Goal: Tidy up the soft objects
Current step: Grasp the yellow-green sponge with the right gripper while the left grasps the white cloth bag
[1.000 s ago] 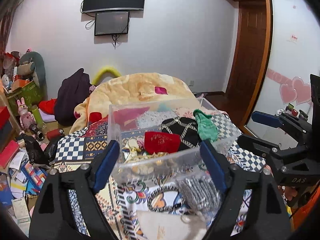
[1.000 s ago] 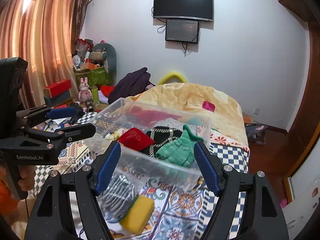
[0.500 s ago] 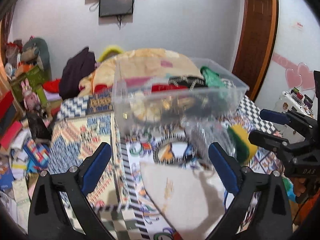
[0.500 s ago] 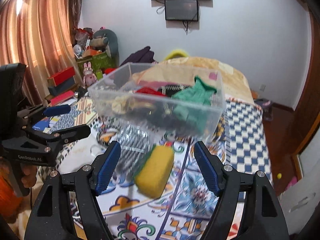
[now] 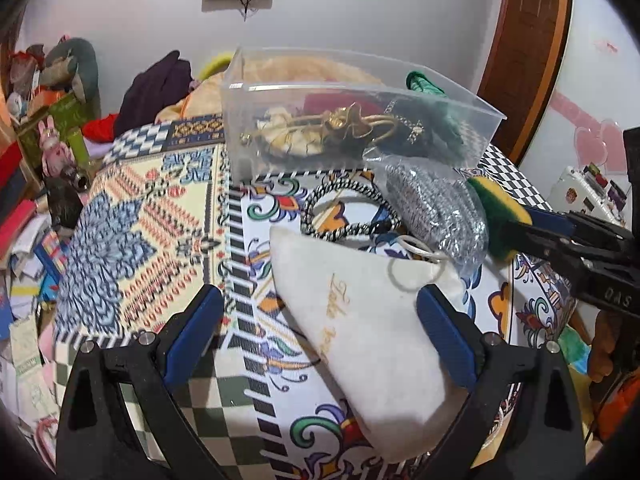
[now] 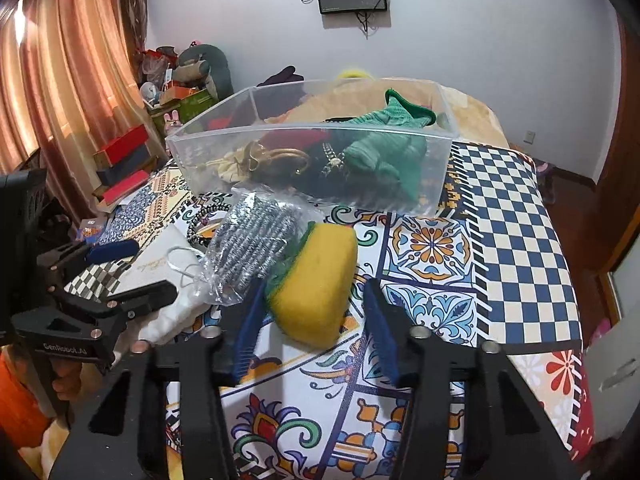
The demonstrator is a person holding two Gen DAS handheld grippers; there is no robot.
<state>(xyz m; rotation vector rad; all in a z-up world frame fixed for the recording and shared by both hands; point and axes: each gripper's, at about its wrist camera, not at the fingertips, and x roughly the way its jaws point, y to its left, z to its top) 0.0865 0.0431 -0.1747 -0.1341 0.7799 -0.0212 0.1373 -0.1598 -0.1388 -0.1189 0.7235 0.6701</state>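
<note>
A clear plastic bin (image 5: 356,132) (image 6: 320,148) stands on the patterned bed cover and holds a green knit item (image 6: 384,148), a black pouch and gold ribbon. In front of it lie a white cloth pouch (image 5: 360,320) (image 6: 160,276), a bagged silver scourer (image 5: 436,208) (image 6: 256,236), a black-and-white hair band (image 5: 344,212) and a yellow-green sponge (image 6: 316,284) (image 5: 500,216). My left gripper (image 5: 316,340) is open, its jaws on either side of the white pouch. My right gripper (image 6: 316,320) is open, its jaws on either side of the sponge's near end.
The bed cover (image 6: 500,220) drops off at the right edge. Boxes, toys and papers pile up on the left floor (image 5: 36,184). A rolled blanket (image 6: 472,108) lies behind the bin. A wooden door (image 5: 520,52) stands at the right.
Both grippers have come down and forward from above the bin to the items in front of it. The right jaws have narrowed around the sponge; the left now straddles the white pouch.
</note>
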